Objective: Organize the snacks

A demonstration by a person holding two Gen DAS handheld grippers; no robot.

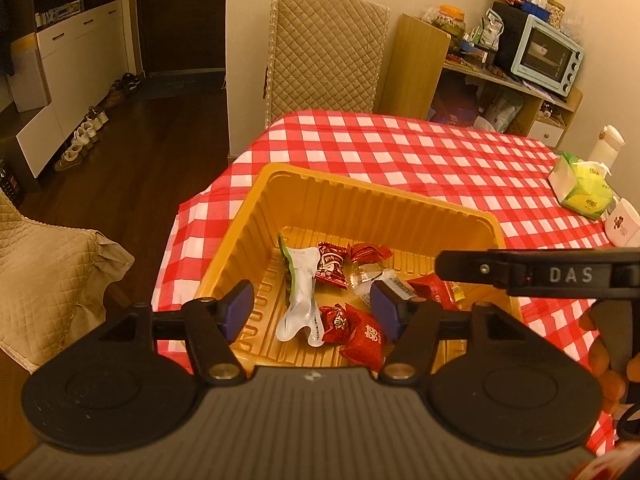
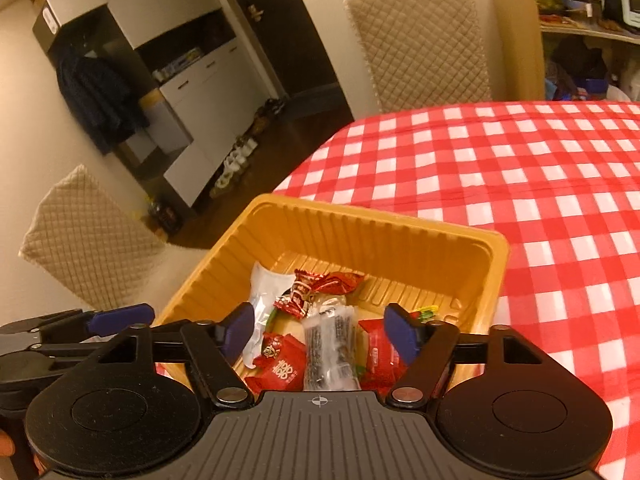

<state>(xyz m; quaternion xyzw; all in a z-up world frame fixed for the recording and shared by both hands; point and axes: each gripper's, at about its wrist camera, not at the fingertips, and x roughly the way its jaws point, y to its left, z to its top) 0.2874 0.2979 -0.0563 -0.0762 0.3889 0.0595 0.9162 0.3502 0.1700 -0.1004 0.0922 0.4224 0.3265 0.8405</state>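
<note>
An orange plastic tray [image 1: 360,208] [image 2: 360,232] sits near the corner of a red-and-white checked table [image 1: 420,152]. It holds several snacks: a white pouch [image 1: 302,304], red wrapped packets [image 1: 362,332] [image 2: 280,368] and a clear packet with dark contents [image 2: 330,340]. My left gripper [image 1: 312,308] hangs open over the tray's near side, its blue pads touching nothing. My right gripper [image 2: 320,330] is open too; the clear packet lies between its fingers without being pressed. The right gripper [image 1: 540,272] reaches into the left wrist view from the right. A left fingertip [image 2: 120,316] shows at the right wrist view's left edge.
A green tissue pack [image 1: 584,190], a white bottle [image 1: 606,146] and a white box [image 1: 622,226] stand at the table's right edge. Quilted chairs [image 1: 324,52] [image 1: 40,272] stand behind and left of the table. A cluttered shelf with a toaster oven [image 1: 548,54] lines the back wall.
</note>
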